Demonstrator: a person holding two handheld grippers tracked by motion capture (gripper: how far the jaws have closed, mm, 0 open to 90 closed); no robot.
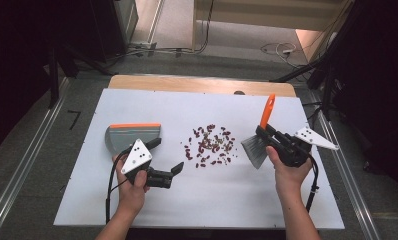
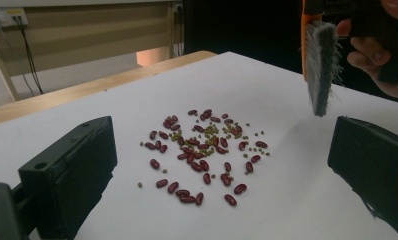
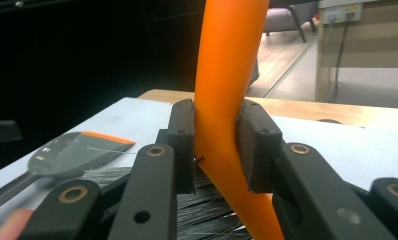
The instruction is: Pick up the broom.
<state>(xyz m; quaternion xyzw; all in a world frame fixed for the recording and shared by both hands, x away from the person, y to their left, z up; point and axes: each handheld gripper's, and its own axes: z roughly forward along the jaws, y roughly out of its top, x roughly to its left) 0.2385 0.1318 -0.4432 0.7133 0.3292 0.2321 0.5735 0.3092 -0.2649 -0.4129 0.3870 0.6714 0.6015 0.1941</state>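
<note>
Orange-handled brush (image 1: 261, 137): clamped in right gripper (image 1: 282, 145), frame right
Left gripper (image 1: 166, 161): jaws wide, empty
Beans (image 1: 209, 145): scattered centre, between both
Dustpan (image 1: 132, 136): left of beans

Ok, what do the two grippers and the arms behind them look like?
Both are black handheld units. The left gripper and right gripper each carry a white three-cornered plate, the left one's dotted with dark spots, and trail a black cable. Jaws are blocky black pads on arms with brass-coloured pivots. Forearms are bare, no sleeves.
</note>
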